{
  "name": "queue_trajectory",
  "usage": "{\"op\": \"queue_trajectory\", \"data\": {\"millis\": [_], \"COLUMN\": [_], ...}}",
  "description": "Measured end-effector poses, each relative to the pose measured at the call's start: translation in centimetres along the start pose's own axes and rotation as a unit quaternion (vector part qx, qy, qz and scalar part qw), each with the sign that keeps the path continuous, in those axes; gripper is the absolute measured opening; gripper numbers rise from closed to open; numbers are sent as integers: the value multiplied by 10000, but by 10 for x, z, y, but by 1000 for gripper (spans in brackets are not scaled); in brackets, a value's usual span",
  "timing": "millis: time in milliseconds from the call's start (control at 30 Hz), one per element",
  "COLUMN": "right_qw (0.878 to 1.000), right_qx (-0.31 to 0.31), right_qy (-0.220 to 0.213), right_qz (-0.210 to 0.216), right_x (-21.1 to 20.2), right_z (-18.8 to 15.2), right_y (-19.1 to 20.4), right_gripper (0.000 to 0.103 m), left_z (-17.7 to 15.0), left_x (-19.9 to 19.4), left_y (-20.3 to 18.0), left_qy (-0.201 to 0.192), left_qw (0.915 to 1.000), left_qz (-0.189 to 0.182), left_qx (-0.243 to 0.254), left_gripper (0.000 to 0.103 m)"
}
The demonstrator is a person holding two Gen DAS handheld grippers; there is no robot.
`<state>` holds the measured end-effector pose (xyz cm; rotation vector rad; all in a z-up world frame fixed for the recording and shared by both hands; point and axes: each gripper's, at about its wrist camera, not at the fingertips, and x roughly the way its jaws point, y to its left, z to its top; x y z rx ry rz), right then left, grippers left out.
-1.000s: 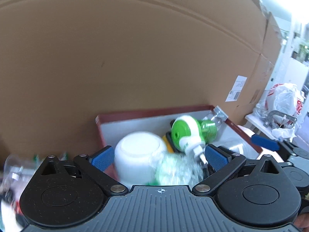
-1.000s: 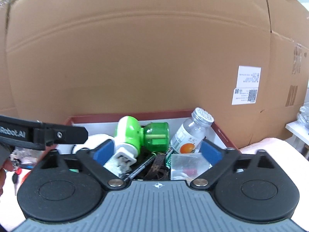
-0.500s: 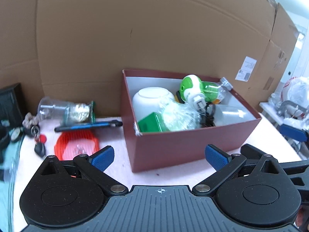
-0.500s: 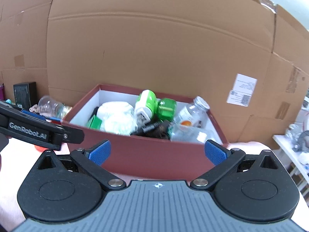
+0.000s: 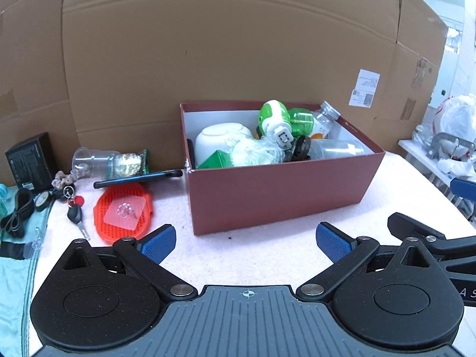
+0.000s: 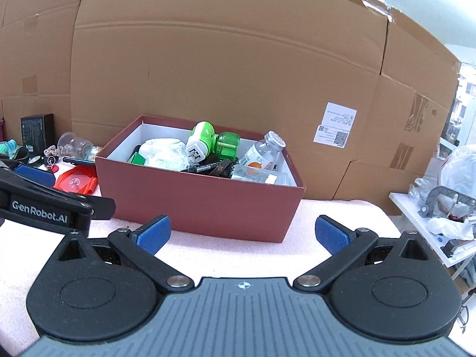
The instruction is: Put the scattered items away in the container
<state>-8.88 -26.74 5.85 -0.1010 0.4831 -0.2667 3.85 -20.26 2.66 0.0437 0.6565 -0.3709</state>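
Both tools had pulled back from the red box [image 5: 276, 196], left tool [image 5: 243, 239] and right tool [image 6: 242, 233] spread and empty; the orange brush [image 5: 122, 211] and other clutter still waited on the table [image 5: 267, 255]

Two matching handheld grippers, the left gripper [image 5: 244, 241] and right gripper [image 6: 242, 235]: black linkage arms, silver pivot screws, blue ribbed pads [image 5: 157, 242], grey ridged bodies, white "GenRobot.AI" lettering at the right view's left edge.
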Motion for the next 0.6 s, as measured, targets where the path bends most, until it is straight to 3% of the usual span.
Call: {"op": "queue_trajectory", "data": {"millis": [600], "right_qw": [10000], "right_qx": [37], "right_qy": [39], "right_qz": [26], "right_x": [0], "right_z": [-4], "right_y": [3], "right_gripper": [103], "left_z": [-4], "left_x": [6], "left_y": [0], "left_qy": [22], "left_qw": [9998], "left_qz": [0], "left_qx": [180], "left_gripper": [103]}}
